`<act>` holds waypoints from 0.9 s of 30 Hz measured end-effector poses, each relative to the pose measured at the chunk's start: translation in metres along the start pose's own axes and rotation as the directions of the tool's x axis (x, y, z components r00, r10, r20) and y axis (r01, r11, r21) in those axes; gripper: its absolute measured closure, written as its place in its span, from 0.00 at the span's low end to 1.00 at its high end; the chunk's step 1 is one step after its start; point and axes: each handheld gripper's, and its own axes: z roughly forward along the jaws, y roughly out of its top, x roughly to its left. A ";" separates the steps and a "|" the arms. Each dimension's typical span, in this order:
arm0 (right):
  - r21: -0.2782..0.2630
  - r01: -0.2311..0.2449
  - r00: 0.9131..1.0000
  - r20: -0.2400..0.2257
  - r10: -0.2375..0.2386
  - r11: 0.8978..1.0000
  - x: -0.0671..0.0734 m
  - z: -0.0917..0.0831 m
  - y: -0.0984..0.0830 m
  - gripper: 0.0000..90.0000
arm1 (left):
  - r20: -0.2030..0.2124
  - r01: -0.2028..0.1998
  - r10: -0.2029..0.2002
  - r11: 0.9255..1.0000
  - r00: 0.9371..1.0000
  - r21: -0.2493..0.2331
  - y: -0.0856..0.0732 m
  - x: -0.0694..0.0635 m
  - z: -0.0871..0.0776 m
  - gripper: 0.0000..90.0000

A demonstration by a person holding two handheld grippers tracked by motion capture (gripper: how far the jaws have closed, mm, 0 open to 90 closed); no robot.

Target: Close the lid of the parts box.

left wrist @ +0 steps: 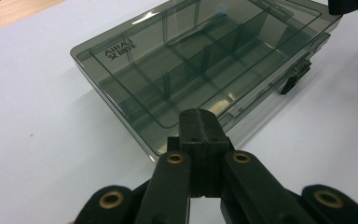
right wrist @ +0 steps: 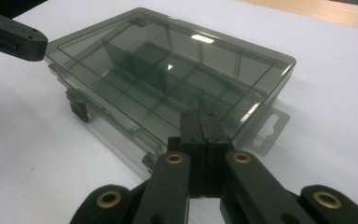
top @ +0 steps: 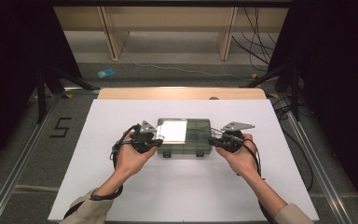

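I see the smoky compartment box lying lidded mid-desk. My left gripper and right gripper sit clenched, empty, at its near corners.

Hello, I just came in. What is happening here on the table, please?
A person sits at a white table and holds a two-jaw gripper in each hand. Between them lies a smoky transparent compartment box, its lid closed. The left gripper is at the box's left end and the right gripper at its right end, near the hang tab. Both have their jaws pressed together, tips at the box's edge. The two front latches look fastened.
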 end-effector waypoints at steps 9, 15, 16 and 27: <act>0.001 0.008 1.000 0.009 -0.008 1.000 0.000 0.004 -0.004 1.00 | 0.002 0.013 -0.013 1.000 1.000 0.007 -0.005 0.000 0.006 1.00; 0.023 0.008 1.000 0.012 -0.009 1.000 0.000 0.007 -0.007 1.00 | -0.005 0.014 -0.014 1.000 1.000 0.006 -0.007 0.001 0.011 1.00; 0.022 0.013 1.000 0.015 -0.014 1.000 0.000 0.007 -0.007 1.00 | -0.006 0.002 -0.002 1.000 1.000 0.012 -0.008 0.002 0.011 1.00; 0.020 0.026 1.000 0.014 -0.026 0.999 0.000 0.012 -0.011 1.00 | -0.011 -0.008 0.008 1.000 1.000 0.011 -0.010 0.001 0.015 1.00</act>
